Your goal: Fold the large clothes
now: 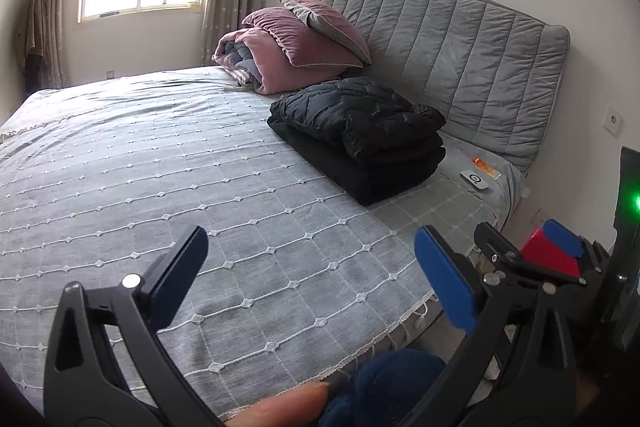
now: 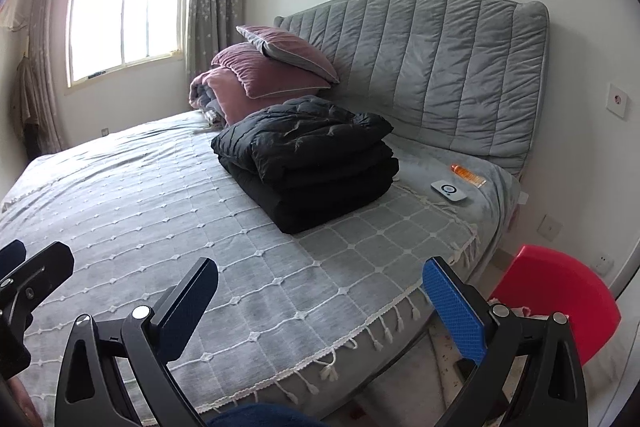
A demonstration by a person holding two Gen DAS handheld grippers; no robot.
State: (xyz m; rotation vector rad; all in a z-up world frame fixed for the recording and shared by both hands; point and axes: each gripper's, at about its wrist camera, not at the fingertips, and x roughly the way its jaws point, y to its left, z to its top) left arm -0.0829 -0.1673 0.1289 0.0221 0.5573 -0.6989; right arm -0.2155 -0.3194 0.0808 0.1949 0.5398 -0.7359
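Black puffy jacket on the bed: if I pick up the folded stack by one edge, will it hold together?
Probably not. The black jacket looks quilted and puffy, so likely light but floppy; layers would sag and unfold. Its shell looks slightly shiny, so it may slip between pads. Supporting it from underneath with both hand-held grippers seems safer.

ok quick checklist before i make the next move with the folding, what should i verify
1. Left gripper empty, fingers spread: ok.
2. Right gripper empty, fingers spread: ok.
3. Black jacket folded and stacked near the headboard: ok.
4. Bedspread in front of the grippers free for laying out a garment: ok.
5. Next garment to fold within sight: not ok, none visible unfolded.
6. Small white device and orange tube clear of the jacket: ok.
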